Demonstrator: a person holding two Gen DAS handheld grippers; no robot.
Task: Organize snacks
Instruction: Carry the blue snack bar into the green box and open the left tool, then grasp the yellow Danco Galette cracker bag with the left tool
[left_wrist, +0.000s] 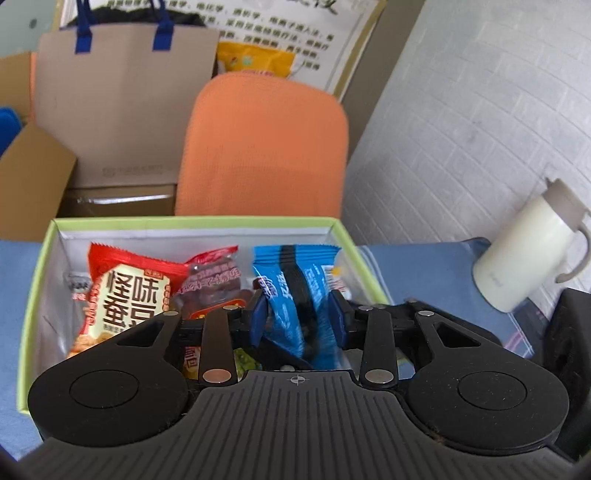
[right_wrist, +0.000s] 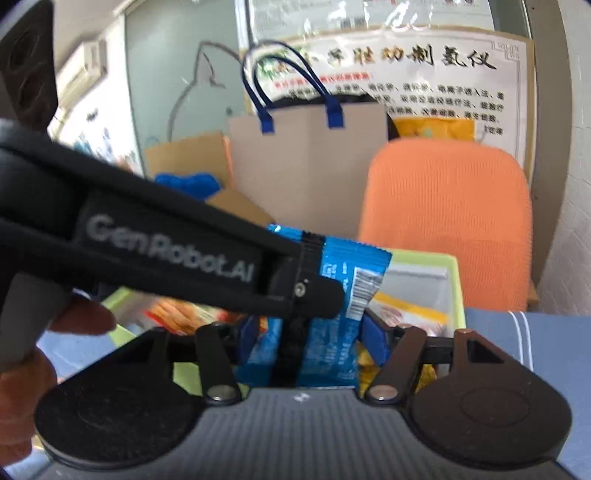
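A blue snack packet (left_wrist: 317, 291) stands upright between the blue pads of my left gripper (left_wrist: 299, 317), which is shut on it above the green-rimmed box (left_wrist: 192, 220). In the right wrist view the left gripper (right_wrist: 317, 266) reaches in from the left and pinches the top of the blue packet (right_wrist: 343, 266). My right gripper (right_wrist: 310, 336) straddles the packet's lower part; its right pad stands slightly off the wrapper. The box (right_wrist: 421, 254) holds a red packet (left_wrist: 129, 291), a dark red packet (left_wrist: 214, 280) and other snacks.
The box sits on a blue tablecloth (left_wrist: 424, 266). A cream lidded mug (left_wrist: 524, 254) stands to the right. Behind the table are an orange chair (left_wrist: 266, 147), a brown paper bag with blue handles (left_wrist: 122, 103) and cardboard boxes. A person's fingers (right_wrist: 81, 314) hold the left gripper.
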